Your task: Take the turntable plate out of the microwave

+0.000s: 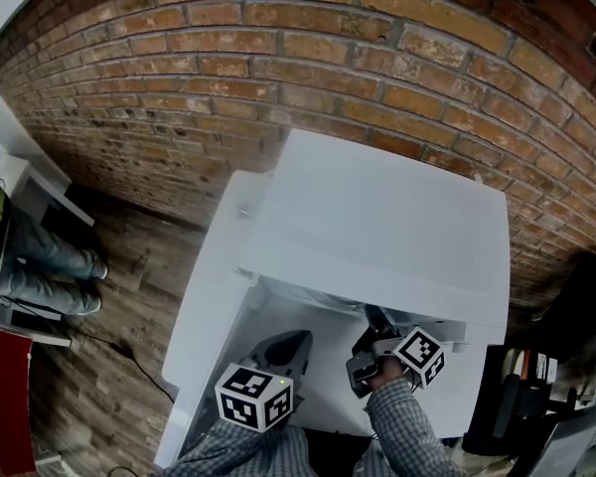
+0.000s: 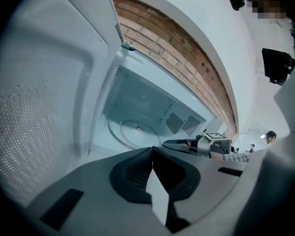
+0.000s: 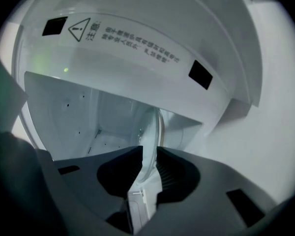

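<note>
The white microwave (image 1: 377,227) stands on a white table with its door (image 1: 214,296) swung open to the left. In the left gripper view the glass turntable plate (image 2: 132,132) lies flat on the cavity floor. My right gripper (image 1: 372,321) reaches into the opening. In its own view the plate's rim (image 3: 150,132) runs between the two pads, and the right gripper (image 3: 149,151) is shut on it. My left gripper (image 1: 288,346) hangs back in front of the door, its jaws (image 2: 152,150) shut with nothing in them. From there the right gripper (image 2: 167,144) shows at the plate's right edge.
A brick wall (image 1: 278,58) rises behind the microwave. At the far left are a person's legs in jeans (image 1: 40,256) beside white furniture. Dark equipment (image 1: 536,386) stands off the table's right edge. The table (image 1: 457,396) extends right of my right gripper.
</note>
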The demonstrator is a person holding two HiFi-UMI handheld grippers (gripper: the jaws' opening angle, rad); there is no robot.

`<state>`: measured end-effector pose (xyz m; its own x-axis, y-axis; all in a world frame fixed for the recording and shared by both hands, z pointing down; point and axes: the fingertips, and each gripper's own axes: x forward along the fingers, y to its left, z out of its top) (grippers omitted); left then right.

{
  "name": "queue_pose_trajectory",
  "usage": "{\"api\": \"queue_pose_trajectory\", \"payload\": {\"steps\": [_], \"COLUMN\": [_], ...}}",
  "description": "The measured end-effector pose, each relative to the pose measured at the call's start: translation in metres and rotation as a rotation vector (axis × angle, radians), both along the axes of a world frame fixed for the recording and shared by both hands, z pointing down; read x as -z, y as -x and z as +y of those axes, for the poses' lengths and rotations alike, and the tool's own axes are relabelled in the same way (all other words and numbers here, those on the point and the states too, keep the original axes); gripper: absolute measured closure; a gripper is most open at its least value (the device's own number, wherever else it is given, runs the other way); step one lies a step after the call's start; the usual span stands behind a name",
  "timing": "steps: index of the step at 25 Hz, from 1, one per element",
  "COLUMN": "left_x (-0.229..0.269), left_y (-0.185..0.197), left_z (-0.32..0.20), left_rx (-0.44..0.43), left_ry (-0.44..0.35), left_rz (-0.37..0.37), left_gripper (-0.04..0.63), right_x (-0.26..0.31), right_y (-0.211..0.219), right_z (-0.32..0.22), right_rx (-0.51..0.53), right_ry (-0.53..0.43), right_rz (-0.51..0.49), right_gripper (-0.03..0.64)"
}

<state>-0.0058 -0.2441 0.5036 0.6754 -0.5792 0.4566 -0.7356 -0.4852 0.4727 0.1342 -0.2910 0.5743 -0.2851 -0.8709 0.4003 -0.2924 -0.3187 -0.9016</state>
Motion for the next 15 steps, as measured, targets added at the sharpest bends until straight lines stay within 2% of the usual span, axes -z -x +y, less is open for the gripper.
{"api": "queue_pose_trajectory", "payload": {"steps": [11, 15], "left_x": [-0.0048, -0.0077], "left_y": [0.0016, -0.0028], "left_z": [-0.0010, -0.0008], "left_rx": [0.005, 0.002], "left_ry": [0.013, 0.030], "left_rz": [-0.002, 0.011], "left_gripper": [0.586, 0.586], "right_x": [-0.0052, -0.0072], "right_y": [0.0079, 0.0049], "right_z": [-0.0091, -0.0074], "right_rx": [0.024, 0.013], "right_ry": [-0.006, 0.007], "right_rz": [-0.019, -0.010], "right_gripper": [0.531, 0.572]}}
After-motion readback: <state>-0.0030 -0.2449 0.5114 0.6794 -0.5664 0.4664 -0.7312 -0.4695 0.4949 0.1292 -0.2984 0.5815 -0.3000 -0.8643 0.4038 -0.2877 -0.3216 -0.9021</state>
